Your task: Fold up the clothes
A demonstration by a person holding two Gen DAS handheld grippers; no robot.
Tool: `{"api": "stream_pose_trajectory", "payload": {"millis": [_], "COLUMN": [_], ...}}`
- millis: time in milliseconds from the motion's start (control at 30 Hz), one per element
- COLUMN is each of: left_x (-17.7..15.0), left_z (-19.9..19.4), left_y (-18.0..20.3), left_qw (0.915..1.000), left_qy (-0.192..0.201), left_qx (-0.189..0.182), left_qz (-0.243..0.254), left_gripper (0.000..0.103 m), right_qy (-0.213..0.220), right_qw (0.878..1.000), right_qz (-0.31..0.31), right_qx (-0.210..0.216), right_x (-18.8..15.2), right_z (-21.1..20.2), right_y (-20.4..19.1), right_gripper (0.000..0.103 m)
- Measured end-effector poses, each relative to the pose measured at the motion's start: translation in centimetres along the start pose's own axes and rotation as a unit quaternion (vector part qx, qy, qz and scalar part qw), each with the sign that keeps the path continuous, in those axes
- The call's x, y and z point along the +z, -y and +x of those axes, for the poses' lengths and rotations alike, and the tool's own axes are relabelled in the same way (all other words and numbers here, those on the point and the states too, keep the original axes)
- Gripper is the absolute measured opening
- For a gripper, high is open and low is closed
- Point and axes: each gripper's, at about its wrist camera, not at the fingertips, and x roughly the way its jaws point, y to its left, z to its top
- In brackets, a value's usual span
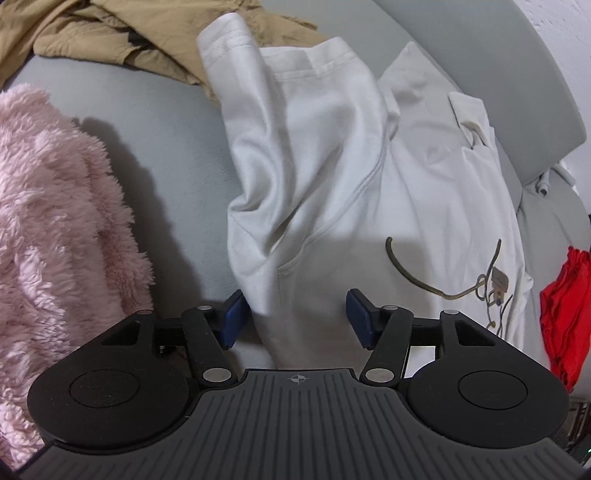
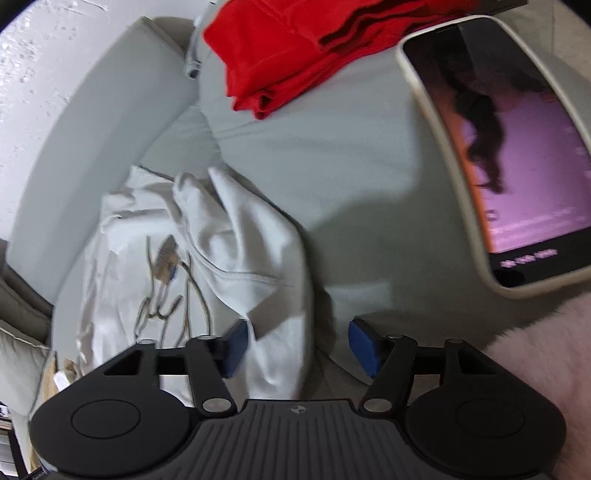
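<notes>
A white sweatshirt (image 1: 332, 177) with a thin drawn motif lies crumpled on the grey sofa seat (image 1: 177, 155). One sleeve is folded over its body. My left gripper (image 1: 297, 319) is open low over the near edge of the sweatshirt. A fold of cloth lies between its blue pads (image 1: 234, 319) and neither pad presses on it. In the right wrist view the same white sweatshirt (image 2: 221, 251) runs toward the camera. My right gripper (image 2: 300, 347) is open astride a bunched end of it. The cloth sits close to the left pad and the right pad (image 2: 364, 347) stands apart over the seat.
A pink fluffy garment (image 1: 55, 221) is heaped at the left and a tan garment (image 1: 110, 33) lies at the back. A folded red garment (image 2: 295, 48) rests further along the seat. A lit phone (image 2: 498, 147) lies at the right. The grey backrest (image 1: 517, 74) curves behind.
</notes>
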Motion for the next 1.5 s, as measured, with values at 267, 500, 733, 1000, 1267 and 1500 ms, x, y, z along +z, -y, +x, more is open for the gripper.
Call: {"api": "stream_pose_trajectory", "payload": {"millis": [267,500,733,1000,1267,1500], "left_x": [-0.1,1.0,4.4,5.7,3.4,13.3], "left_z": [-1.8,-5.0,-13.4,-31.1,-41.9,-32.0], "left_y": [0.7,0.2,0.3,4.9,6.4,12.0], "left_qw": [0.9985,0.9971,0.9768,0.8812,0.8164,0.9149], "left_qy": [0.045,0.055,0.145,0.346,0.464,0.32], "left_qx": [0.011,-0.051,-0.156,-0.316,-0.316,-0.211], "left_qz": [0.03,0.006,-0.023,0.063,0.136,0.127], "left_gripper": [0.001,0.001,0.0,0.0,0.001,0.001], "right_qy": [-0.019,-0.01,0.053,0.246,0.37,0.231], "right_qw": [0.996,0.997,0.984,0.901,0.846,0.937], "right_qz": [-0.081,-0.066,-0.003,-0.079,-0.154,-0.146], "right_qx": [-0.024,0.035,0.168,0.349,0.352,0.218], "right_x": [-0.8,-0.4,3.2,5.3,4.5,9.9], "right_z": [0.7,-2.7,-10.7,-27.7,-37.0,-23.7], "right_y": [-2.6,-4.3,-8.2,-16.6,-18.9,-22.7], "right_gripper": [0.004,0.003,0.003,0.003,0.003,0.003]}}
